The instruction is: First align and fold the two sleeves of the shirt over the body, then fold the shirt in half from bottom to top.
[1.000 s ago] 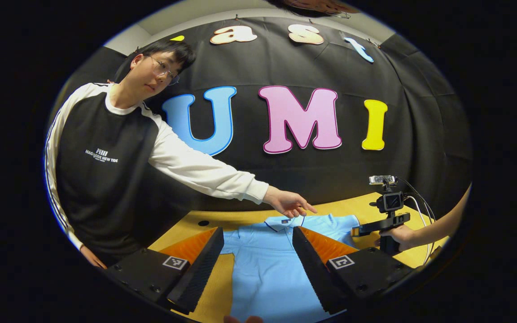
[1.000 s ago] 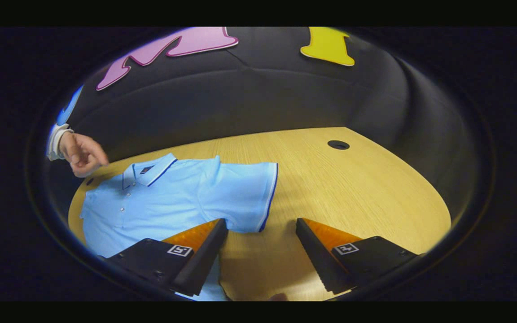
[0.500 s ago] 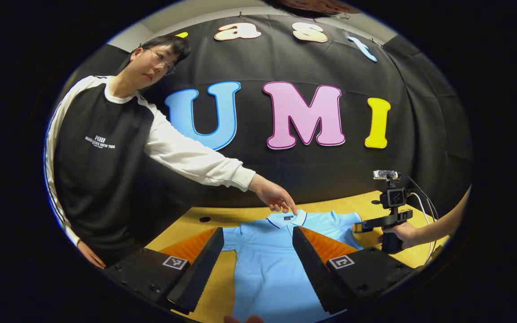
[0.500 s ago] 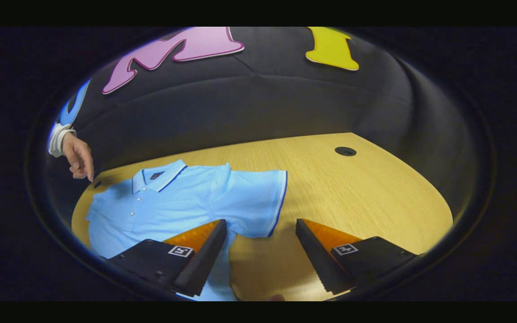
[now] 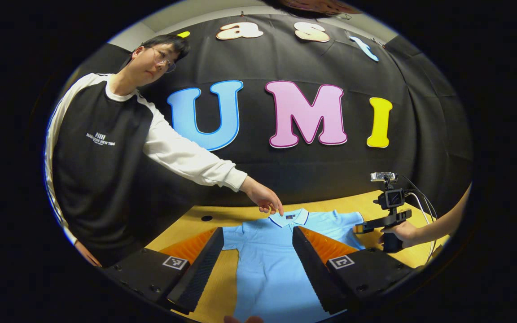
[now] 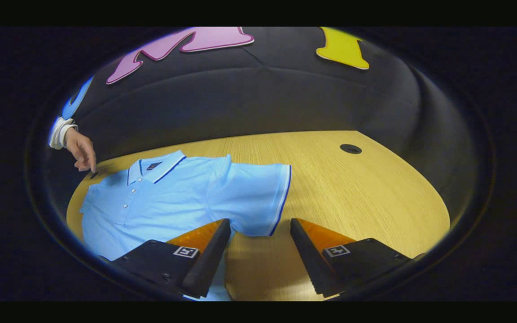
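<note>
**Both grippers spread above a flat shirt**

Left gripper [image 5: 255,251] hangs with its fingers wide apart and nothing between them, pointing across the wooden table [image 6: 366,193] at the light blue polo shirt [image 5: 272,264]. Largest of all is the table, its curved far edge meeting the black booth wall; in the right gripper view a broad bare stretch of wood lies to the right of the shirt, broken by one small round hole [image 6: 351,148].

That shirt lies face up and flat, collar [image 6: 155,163] toward the wall and body running back toward the grippers. Its sleeve [image 6: 258,197] is spread out sideways, the dark-trimmed cuff edge lying on bare wood.

Right gripper [image 6: 258,251] is also parted and holds nothing; its tips hover just short of the sleeve's lower edge. In the left gripper view it appears farther off at the shirt's right side.

A person in a black-and-white top [image 5: 101,148] stands beside the table, one hand [image 5: 264,200] reaching down just beside the collar.
</note>
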A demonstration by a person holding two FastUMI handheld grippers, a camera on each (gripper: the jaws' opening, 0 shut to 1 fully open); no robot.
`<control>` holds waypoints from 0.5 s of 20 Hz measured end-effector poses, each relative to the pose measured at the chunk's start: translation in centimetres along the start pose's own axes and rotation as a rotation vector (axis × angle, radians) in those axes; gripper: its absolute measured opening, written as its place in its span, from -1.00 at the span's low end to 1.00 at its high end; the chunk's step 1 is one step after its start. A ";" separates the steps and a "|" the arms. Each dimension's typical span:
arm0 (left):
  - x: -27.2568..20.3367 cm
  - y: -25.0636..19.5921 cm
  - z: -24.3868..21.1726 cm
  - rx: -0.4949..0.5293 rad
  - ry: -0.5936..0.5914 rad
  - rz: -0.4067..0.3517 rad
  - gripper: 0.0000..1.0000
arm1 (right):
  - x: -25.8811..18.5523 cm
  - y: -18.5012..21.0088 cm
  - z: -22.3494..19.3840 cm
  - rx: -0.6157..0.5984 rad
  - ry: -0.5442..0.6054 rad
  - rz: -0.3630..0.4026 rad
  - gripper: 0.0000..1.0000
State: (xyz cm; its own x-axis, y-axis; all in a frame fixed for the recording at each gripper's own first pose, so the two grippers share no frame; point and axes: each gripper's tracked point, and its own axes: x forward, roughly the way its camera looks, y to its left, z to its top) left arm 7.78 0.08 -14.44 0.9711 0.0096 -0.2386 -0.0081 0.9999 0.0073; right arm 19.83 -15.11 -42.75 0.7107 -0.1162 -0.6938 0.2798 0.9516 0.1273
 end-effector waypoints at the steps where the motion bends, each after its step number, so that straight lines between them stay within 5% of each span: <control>1: 0.0 0.0 0.0 -0.002 -0.001 0.002 0.96 | 0.0 0.1 -0.1 0.003 0.010 0.003 0.67; 10: 0.0 0.1 0.0 0.005 0.000 0.007 0.96 | 0.2 0.2 0.0 0.013 0.020 0.009 0.27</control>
State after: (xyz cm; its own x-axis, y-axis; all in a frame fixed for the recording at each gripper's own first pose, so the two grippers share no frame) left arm 7.77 0.23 -14.41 0.9711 0.0163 -0.2383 -0.0135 0.9998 0.0134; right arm 20.07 -14.95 -42.87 0.7000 -0.1021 -0.7068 0.2820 0.9488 0.1422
